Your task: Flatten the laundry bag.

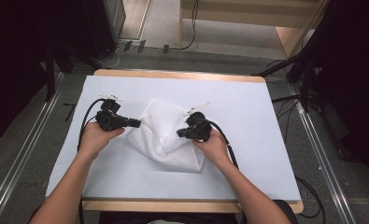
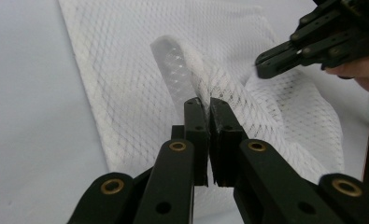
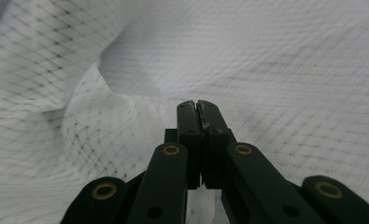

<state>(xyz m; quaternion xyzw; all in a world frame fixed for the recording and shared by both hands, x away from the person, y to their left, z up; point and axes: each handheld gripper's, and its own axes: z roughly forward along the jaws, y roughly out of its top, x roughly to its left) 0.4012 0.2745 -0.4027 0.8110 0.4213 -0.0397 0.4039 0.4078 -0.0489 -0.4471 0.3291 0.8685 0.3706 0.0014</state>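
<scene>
The left tool (image 1: 136, 123), left of centre in the high view, is clenched on the edge of the white mesh bag (image 1: 166, 140) at the middle of the table (image 1: 247, 116). Right of it, the right tool (image 1: 180, 133) pinches a mesh fold. The thin netting could slip out, or snag and tear, if both pull apart hard.
</scene>
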